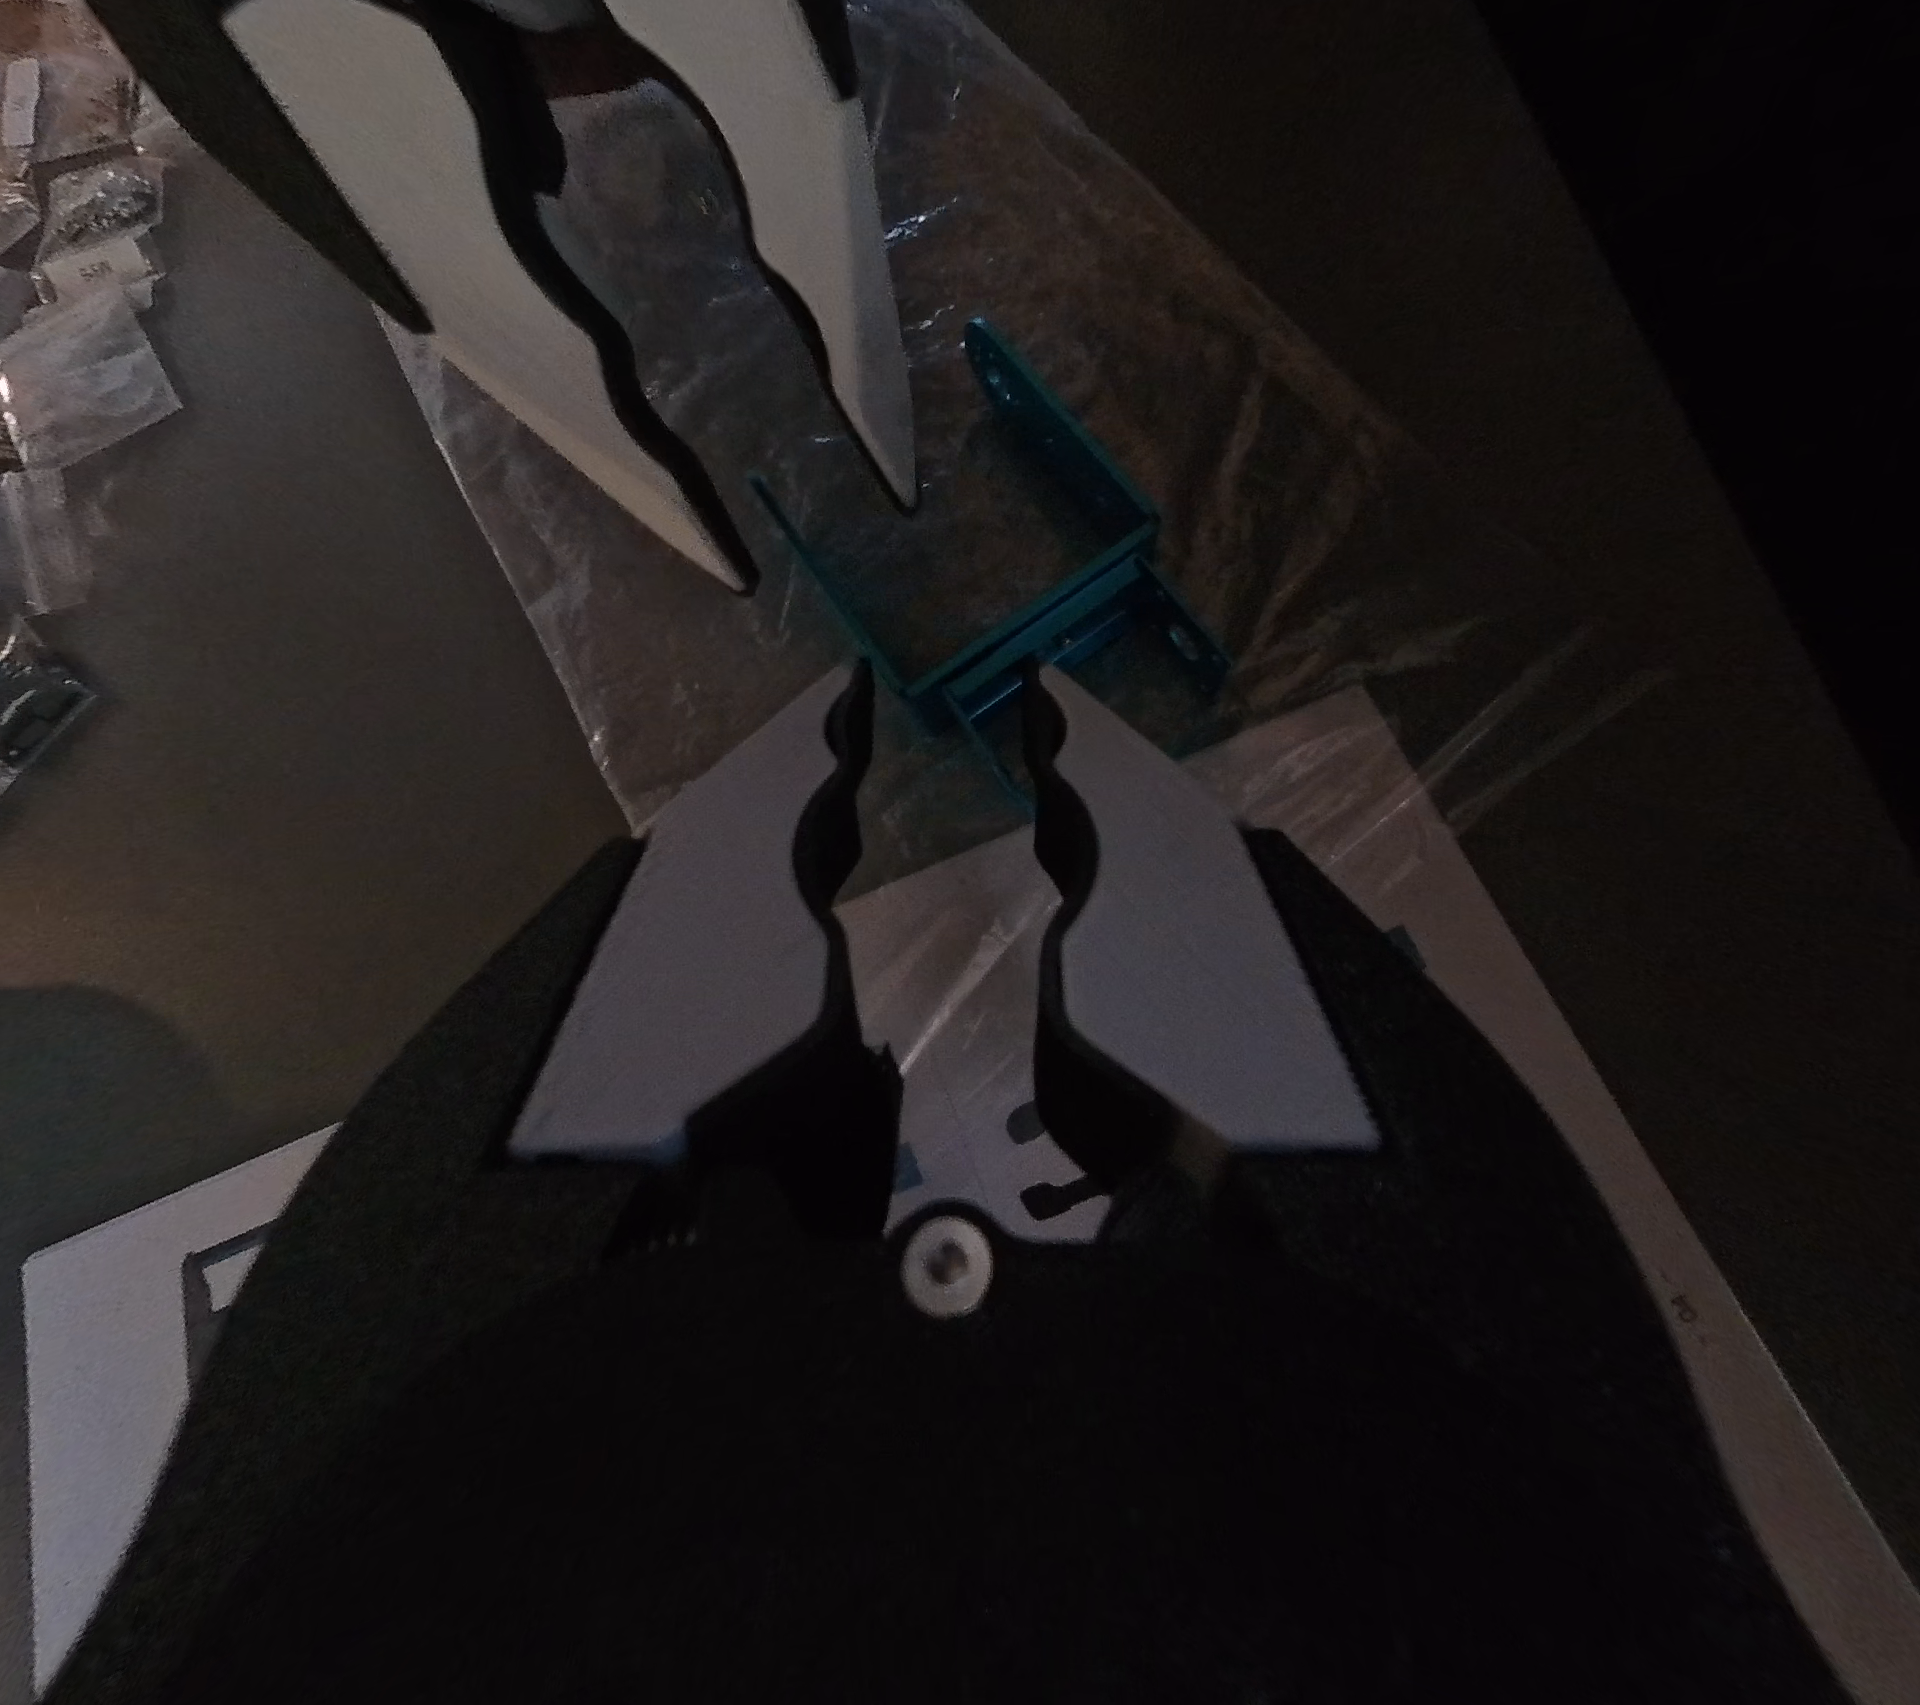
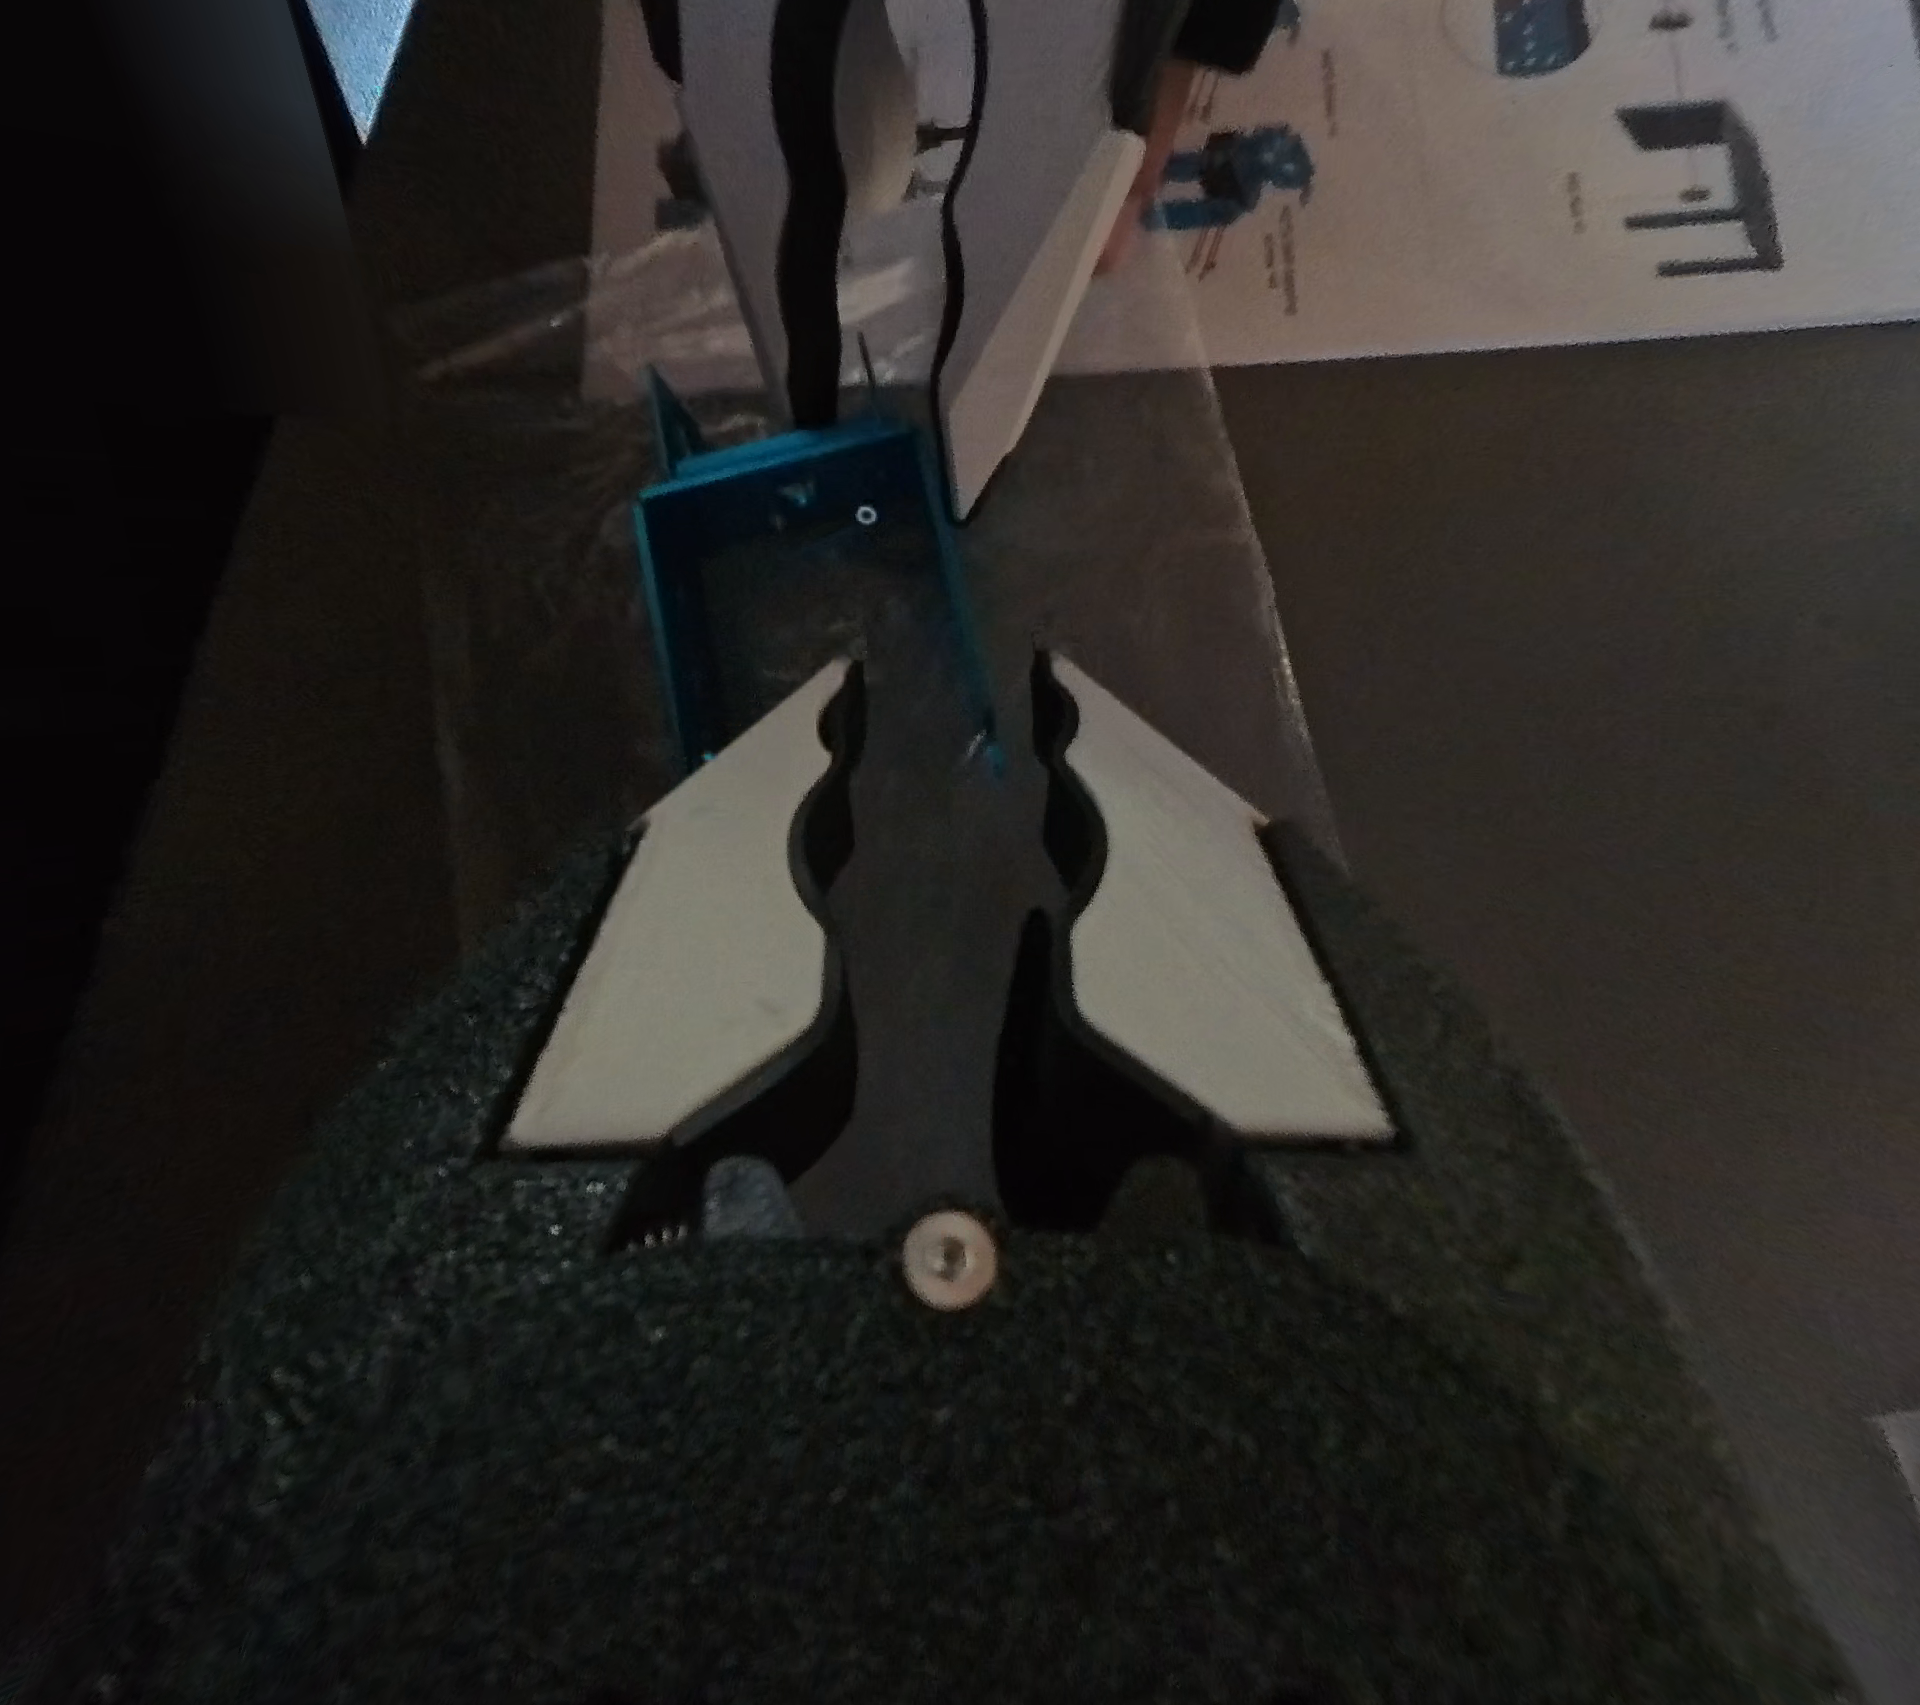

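While both my grippers meet over the clear plastic sheet (image 1: 1039, 429), my left gripper (image 1: 940, 684) and right gripper (image 2: 945, 679) hold their fingers apart — each straddling a wall of the teal metal bracket (image 1: 997, 606), I think — nothing squeezed.

Dim, underexposed views; soft blur, dark corners.

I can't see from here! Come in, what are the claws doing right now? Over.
Both claws open, left claw and right claw at opposite ends of the blue metal bracket. Bracket sits on a clear plastic bag on the table. Printed sheet beside it.
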Demonstrator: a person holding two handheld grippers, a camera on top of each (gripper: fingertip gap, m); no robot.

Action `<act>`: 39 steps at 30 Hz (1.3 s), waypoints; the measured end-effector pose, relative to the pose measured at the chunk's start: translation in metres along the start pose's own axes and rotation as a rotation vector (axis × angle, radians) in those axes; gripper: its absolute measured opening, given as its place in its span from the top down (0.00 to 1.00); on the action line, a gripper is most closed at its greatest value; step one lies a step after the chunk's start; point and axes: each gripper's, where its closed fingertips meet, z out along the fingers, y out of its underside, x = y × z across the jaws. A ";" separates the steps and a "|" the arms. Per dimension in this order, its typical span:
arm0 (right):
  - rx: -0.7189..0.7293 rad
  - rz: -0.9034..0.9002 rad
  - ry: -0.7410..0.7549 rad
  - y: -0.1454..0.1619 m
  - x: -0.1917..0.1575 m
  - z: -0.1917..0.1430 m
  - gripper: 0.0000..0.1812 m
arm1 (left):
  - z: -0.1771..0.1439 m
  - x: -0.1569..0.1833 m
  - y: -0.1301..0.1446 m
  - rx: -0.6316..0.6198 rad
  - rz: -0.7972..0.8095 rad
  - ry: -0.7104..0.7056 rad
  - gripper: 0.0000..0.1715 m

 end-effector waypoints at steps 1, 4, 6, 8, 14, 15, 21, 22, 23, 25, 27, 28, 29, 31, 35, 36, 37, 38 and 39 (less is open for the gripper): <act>0.010 -0.005 -0.019 -0.001 -0.004 0.001 0.82 | 0.000 0.000 0.000 -0.001 -0.001 0.001 0.84; -0.011 -0.019 -0.008 0.000 -0.004 0.005 0.82 | 0.000 0.000 0.000 -0.004 0.003 -0.001 0.84; 0.002 -0.046 0.015 -0.005 -0.003 0.000 0.82 | -0.001 0.001 0.000 -0.006 0.006 -0.001 0.84; 0.056 -0.084 0.017 -0.016 -0.007 -0.009 0.84 | -0.001 0.001 0.001 -0.012 0.009 0.002 0.85; -0.013 -0.156 -0.064 -0.013 -0.022 -0.004 0.88 | -0.003 0.002 0.004 -0.024 0.009 0.012 0.86; -0.041 -0.167 -0.063 -0.012 -0.020 0.002 0.88 | -0.003 0.002 0.006 -0.031 0.011 0.013 0.86; -0.108 -0.215 -0.097 -0.017 -0.017 0.024 0.91 | -0.006 -0.003 0.009 -0.043 -0.005 0.006 0.85; -0.107 -0.217 -0.099 -0.019 -0.017 0.026 0.91 | -0.007 -0.003 0.010 -0.045 -0.011 0.009 0.85; -0.115 -0.222 -0.104 -0.020 -0.017 0.027 0.91 | -0.007 -0.003 0.011 -0.047 -0.017 0.014 0.85; -0.135 -0.234 -0.104 -0.019 -0.017 0.030 0.91 | -0.008 -0.004 0.013 -0.048 -0.027 0.020 0.85; -0.139 -0.238 -0.111 -0.021 -0.019 0.032 0.92 | -0.008 -0.004 0.013 -0.046 -0.032 0.021 0.85; -0.140 -0.236 -0.121 -0.021 -0.020 0.033 0.93 | -0.008 -0.004 0.012 -0.044 -0.033 0.024 0.85; -0.140 -0.228 -0.127 -0.022 -0.020 0.034 0.93 | -0.008 -0.004 0.012 -0.041 -0.034 0.024 0.85; -0.151 -0.205 -0.142 -0.021 -0.020 0.034 0.94 | -0.007 -0.004 0.011 -0.039 -0.039 0.022 0.85; -0.133 -0.202 -0.163 -0.021 -0.020 0.034 0.95 | -0.007 -0.005 0.010 -0.026 -0.060 0.027 0.85; -0.134 -0.203 -0.159 -0.021 -0.020 0.034 0.95 | -0.007 -0.005 0.009 -0.024 -0.064 0.028 0.84; -0.136 -0.213 -0.152 -0.021 -0.020 0.034 0.96 | -0.007 -0.005 0.009 -0.022 -0.064 0.029 0.84; -0.136 -0.230 -0.150 -0.021 -0.022 0.034 0.98 | -0.007 -0.005 0.008 -0.020 -0.062 0.028 0.85; -0.136 -0.243 -0.139 -0.021 -0.022 0.034 0.98 | -0.007 -0.004 0.008 -0.020 -0.059 0.028 0.84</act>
